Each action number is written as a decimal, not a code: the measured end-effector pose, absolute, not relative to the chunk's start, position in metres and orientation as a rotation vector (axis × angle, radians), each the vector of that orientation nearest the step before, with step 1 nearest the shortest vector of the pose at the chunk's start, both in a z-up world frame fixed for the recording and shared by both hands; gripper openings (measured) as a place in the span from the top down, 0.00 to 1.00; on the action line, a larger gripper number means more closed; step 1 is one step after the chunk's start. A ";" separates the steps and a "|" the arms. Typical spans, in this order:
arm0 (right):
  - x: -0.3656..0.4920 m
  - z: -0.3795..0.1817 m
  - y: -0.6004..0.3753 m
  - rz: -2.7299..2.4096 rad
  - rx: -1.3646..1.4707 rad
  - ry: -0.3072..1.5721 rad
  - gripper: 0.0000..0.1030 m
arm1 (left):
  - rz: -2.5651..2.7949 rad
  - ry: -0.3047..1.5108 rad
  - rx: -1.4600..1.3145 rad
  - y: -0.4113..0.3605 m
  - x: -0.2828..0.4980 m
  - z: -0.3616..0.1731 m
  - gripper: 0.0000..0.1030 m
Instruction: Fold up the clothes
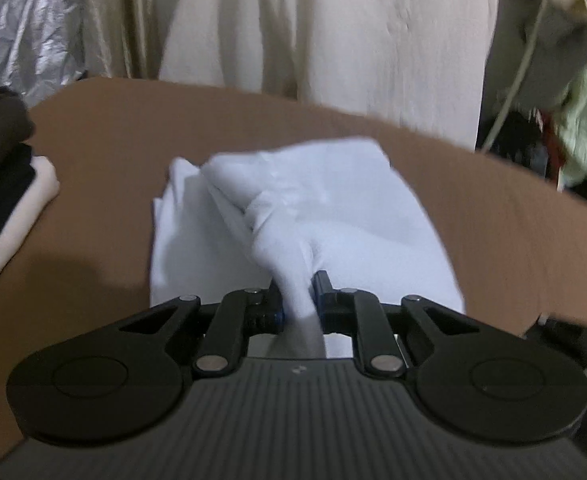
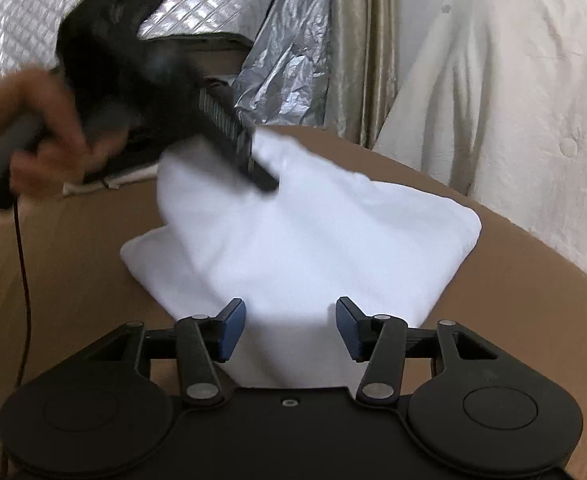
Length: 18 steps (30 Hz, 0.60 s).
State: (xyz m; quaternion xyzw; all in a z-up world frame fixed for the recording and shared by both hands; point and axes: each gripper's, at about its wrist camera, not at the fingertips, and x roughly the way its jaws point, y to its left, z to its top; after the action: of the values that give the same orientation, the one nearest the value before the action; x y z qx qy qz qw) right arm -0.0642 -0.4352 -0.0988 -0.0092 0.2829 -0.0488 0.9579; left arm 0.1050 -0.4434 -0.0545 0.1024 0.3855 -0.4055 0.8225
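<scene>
A white garment lies partly folded on the brown table. My left gripper is shut on a pinched ridge of the white cloth and lifts it a little. In the right wrist view the same white garment lies in front of my right gripper, which is open and empty, its blue-padded fingers just above the near edge of the cloth. The left gripper shows there too, blurred, held by a hand over the far left side of the garment.
A stack of folded dark and cream clothes sits at the table's left edge. A cream cloth hangs behind the table, with silver foil sheeting and a beige curtain beside it. A black cable trails at left.
</scene>
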 end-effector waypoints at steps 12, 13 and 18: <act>-0.052 -0.121 -0.433 -0.243 -0.091 0.742 0.30 | -0.804 0.967 0.151 -0.411 0.129 -0.097 0.91; -0.052 -0.122 -0.432 -0.250 -0.087 0.744 0.30 | -0.828 0.968 0.144 -0.411 0.128 -0.094 0.88; -0.047 -0.120 -0.427 -0.289 -0.088 0.754 0.30 | -0.842 1.026 0.043 -0.406 0.131 -0.104 0.58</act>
State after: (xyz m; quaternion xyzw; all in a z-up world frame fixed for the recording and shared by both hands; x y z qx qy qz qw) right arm -0.0472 -0.4272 -0.1203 -0.0429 0.3668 -0.1406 0.9186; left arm 0.1306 -0.4059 -0.1036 0.0200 0.4762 -0.3908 0.7875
